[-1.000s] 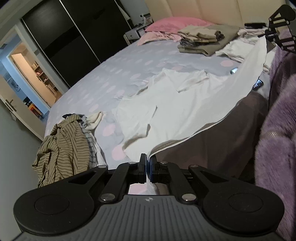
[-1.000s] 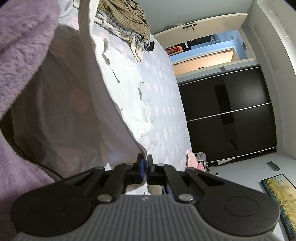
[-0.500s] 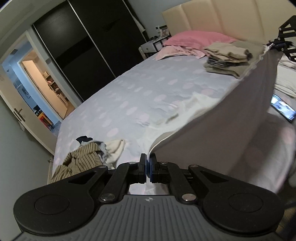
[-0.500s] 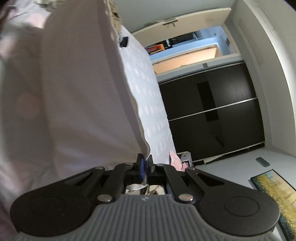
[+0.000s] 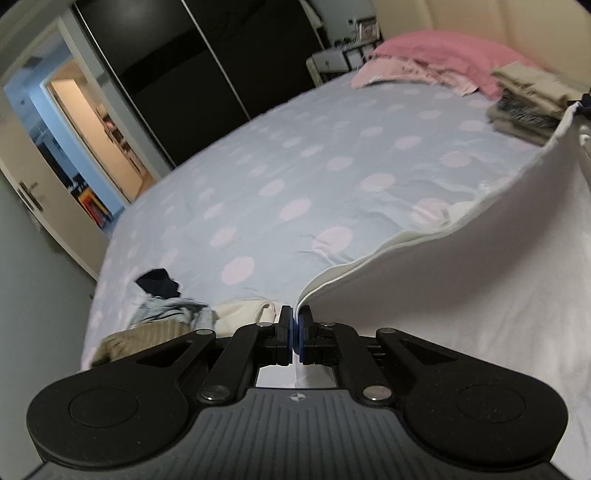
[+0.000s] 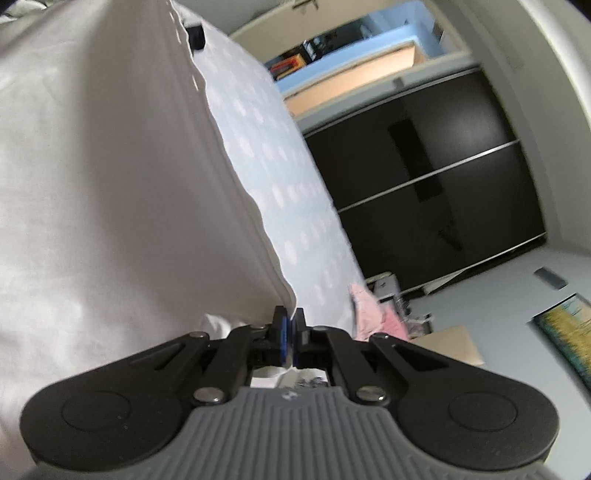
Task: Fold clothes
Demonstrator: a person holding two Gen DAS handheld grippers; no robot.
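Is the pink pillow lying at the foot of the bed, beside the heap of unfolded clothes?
No, the pink pillow lies against the headboard, far from the heap.

Each gripper, left (image 5: pixel 294 320) and right (image 6: pixel 290 325), has black linkage arms with silver pivot screws and round black discs. The pads are blue. A ribbed grey housing bears a small compass-like mark.
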